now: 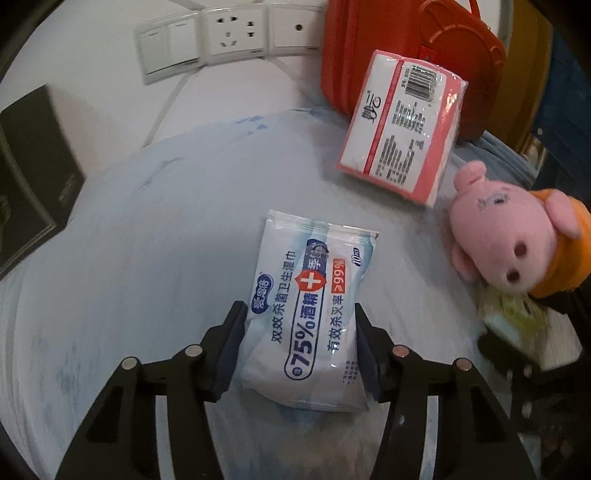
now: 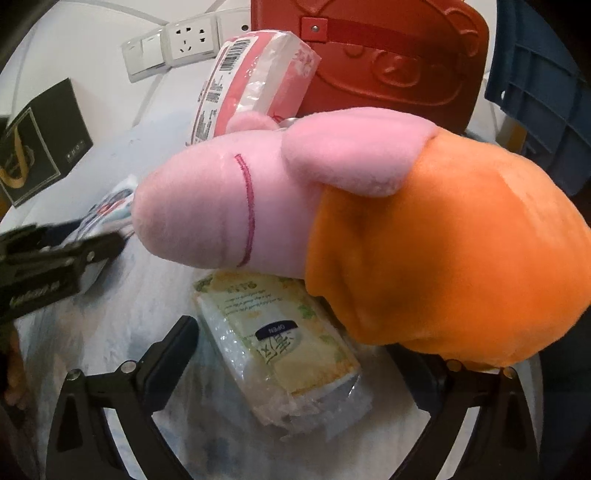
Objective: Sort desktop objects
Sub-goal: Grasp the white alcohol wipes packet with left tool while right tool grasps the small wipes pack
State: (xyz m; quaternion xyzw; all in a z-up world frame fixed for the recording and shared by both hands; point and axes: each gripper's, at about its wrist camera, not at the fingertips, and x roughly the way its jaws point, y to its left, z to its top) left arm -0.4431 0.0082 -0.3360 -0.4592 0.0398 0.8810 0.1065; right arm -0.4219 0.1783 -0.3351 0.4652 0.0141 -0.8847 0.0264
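Note:
A white and blue wet wipes pack (image 1: 310,295) lies on the pale blue tabletop (image 1: 166,221). My left gripper (image 1: 298,317) is shut on its near half, one pad pressing each long side. My right gripper (image 2: 295,336) stands open and wide around a yellow-green tissue pack (image 2: 288,350), with a gap at its left finger (image 2: 181,343). Its right finger is hidden behind a pink plush pig in an orange dress (image 2: 332,206), which lies over the pack's far end. The pig (image 1: 506,236) also shows at the right of the left wrist view.
A pink tissue pack (image 1: 402,125) leans against a red bag (image 1: 406,44) at the back. A black box (image 1: 29,173) stands at the left, and wall sockets (image 1: 229,29) run along the back. A blue crate (image 2: 546,92) sits far right.

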